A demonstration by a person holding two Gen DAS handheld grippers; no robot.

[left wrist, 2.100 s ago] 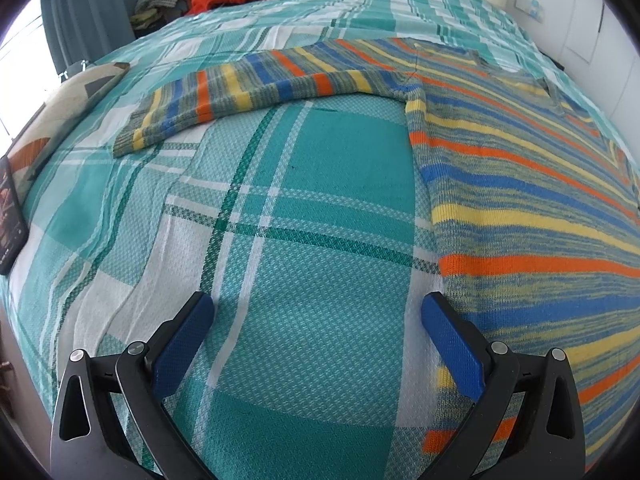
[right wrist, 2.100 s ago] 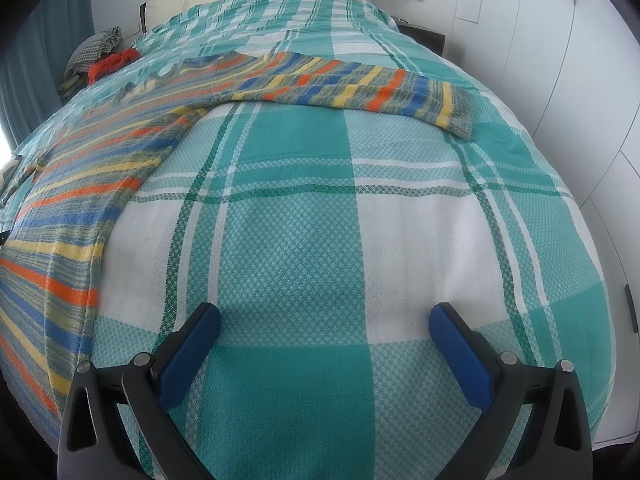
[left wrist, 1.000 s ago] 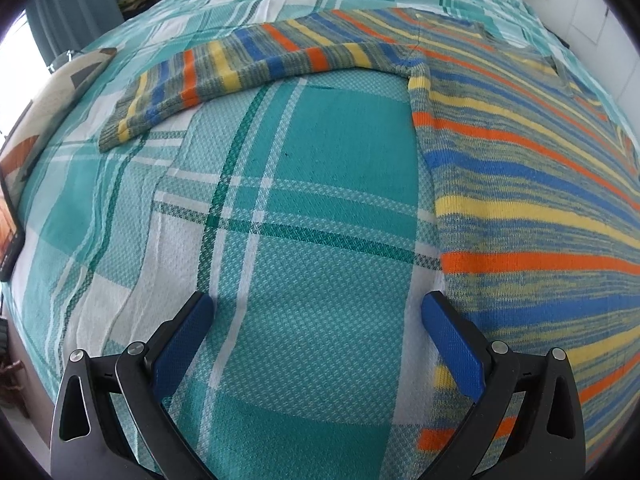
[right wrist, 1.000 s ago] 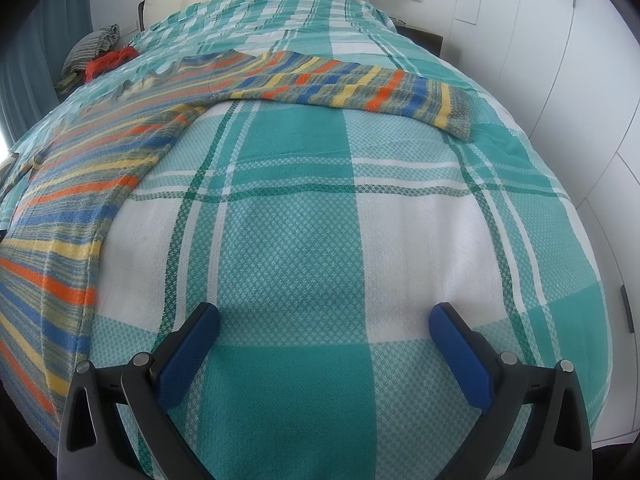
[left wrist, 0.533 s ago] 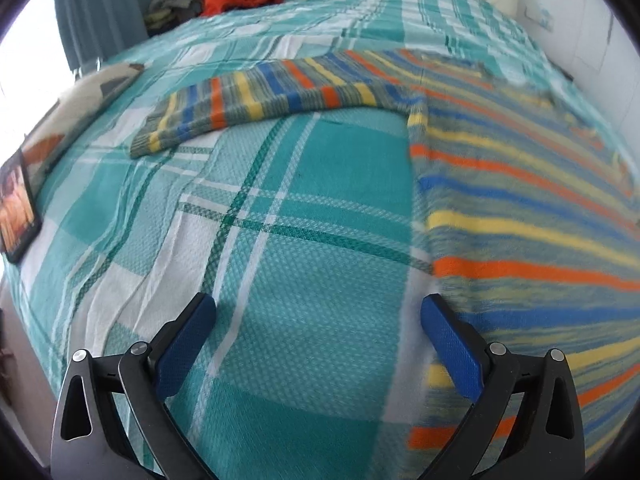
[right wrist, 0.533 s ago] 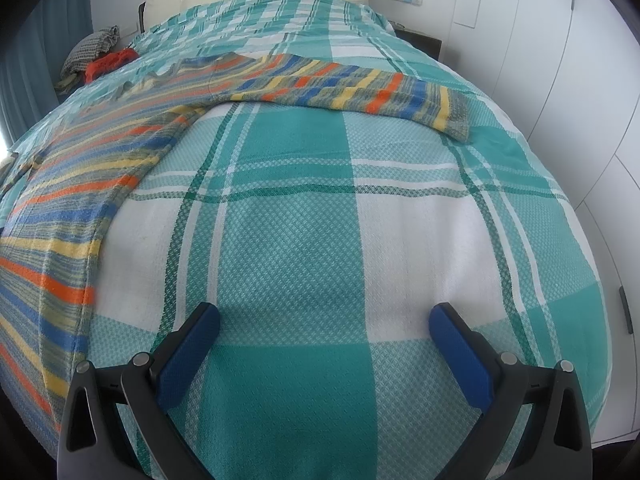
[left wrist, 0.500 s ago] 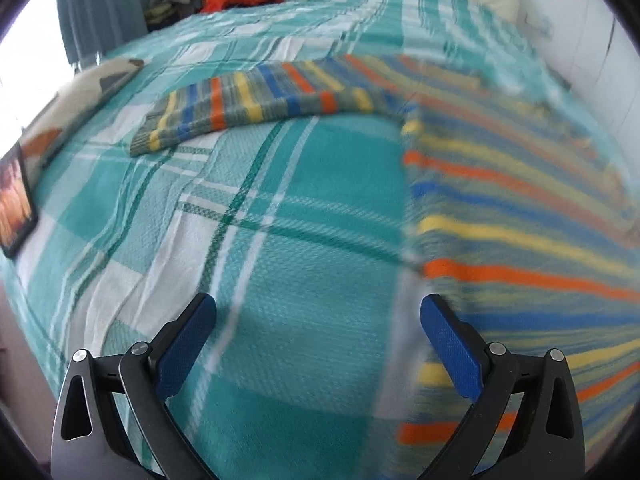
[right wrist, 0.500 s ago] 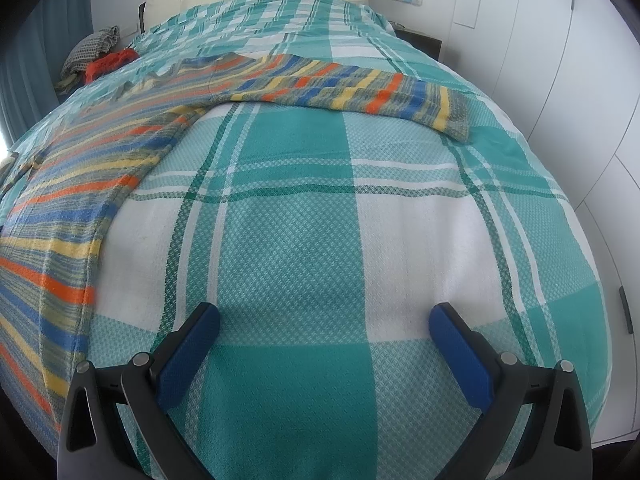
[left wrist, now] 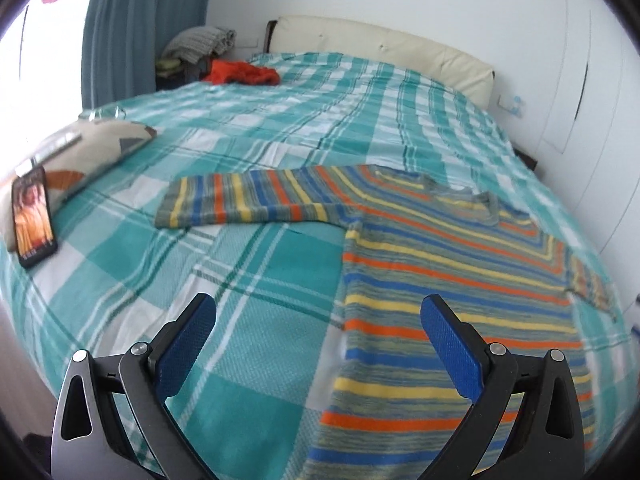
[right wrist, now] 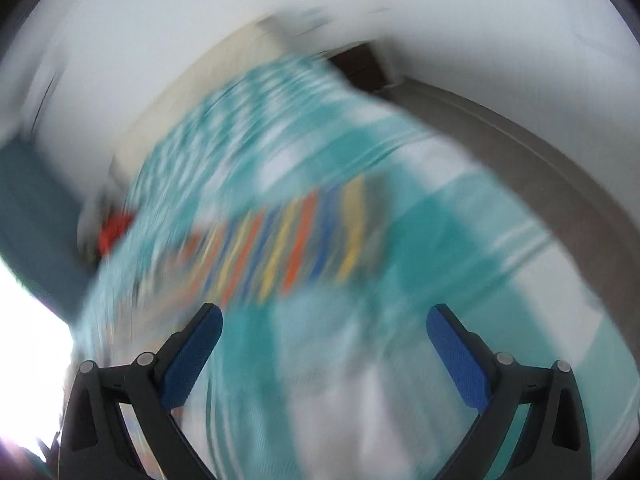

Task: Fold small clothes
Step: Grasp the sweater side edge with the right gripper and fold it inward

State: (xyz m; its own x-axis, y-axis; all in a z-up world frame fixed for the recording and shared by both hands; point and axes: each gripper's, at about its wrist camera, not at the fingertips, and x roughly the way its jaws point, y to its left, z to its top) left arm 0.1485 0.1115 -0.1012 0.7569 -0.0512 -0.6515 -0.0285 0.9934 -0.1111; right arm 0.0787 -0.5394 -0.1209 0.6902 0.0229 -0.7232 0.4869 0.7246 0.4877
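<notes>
Multicoloured striped knit sweater (left wrist: 452,264) lies flat, sleeves out, on the teal-and-white plaid bedspread (left wrist: 248,280); left gripper (left wrist: 316,344) hovers released over its hem edge, right gripper (right wrist: 324,348) empty, jaws closing, view blurred.

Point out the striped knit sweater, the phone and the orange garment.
Striped knit sweater (left wrist: 448,280): left wrist view, chest panel.
Black phone with lit screen (left wrist: 34,216): left wrist view, screen middle.
Crumpled orange garment (left wrist: 240,73): left wrist view, its middle.

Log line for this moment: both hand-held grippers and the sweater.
left hand-held gripper: open, empty | right hand-held gripper: closing, empty, view blurred | striped sweater: flat, unfolded
</notes>
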